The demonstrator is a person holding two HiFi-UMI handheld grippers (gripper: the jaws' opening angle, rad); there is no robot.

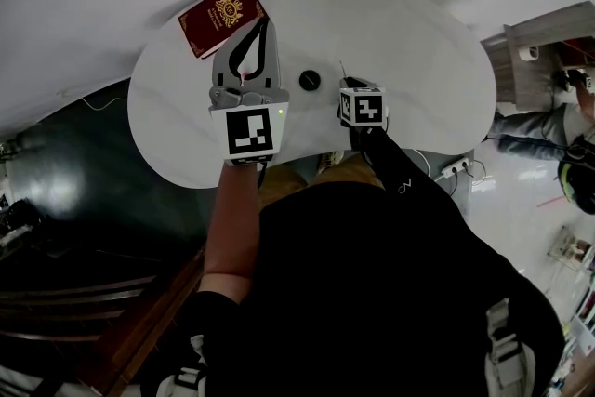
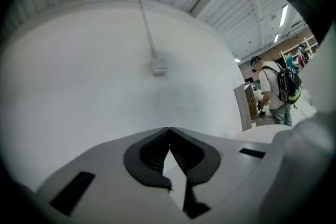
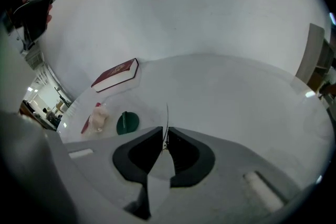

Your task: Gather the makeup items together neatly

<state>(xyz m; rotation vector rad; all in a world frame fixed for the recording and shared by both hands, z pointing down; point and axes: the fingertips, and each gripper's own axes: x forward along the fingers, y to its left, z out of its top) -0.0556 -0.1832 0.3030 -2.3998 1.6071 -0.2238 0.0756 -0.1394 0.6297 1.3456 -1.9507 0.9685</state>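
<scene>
My right gripper is shut on a thin dark stick that points up from its tips; in the head view the gripper is low over the middle of the white table, with the stick just ahead of it. A round dark green item lies to its left, seen also in the head view. Further left lies a pale pink item with a red piece beside it. My left gripper is raised above that spot and faces the wall; its jaws meet at the tips with nothing between them.
A dark red book lies at the table's far left edge, also in the right gripper view. A person with a backpack stands to the right, beyond the table. A cable and small box are on the wall. A power strip lies on the floor.
</scene>
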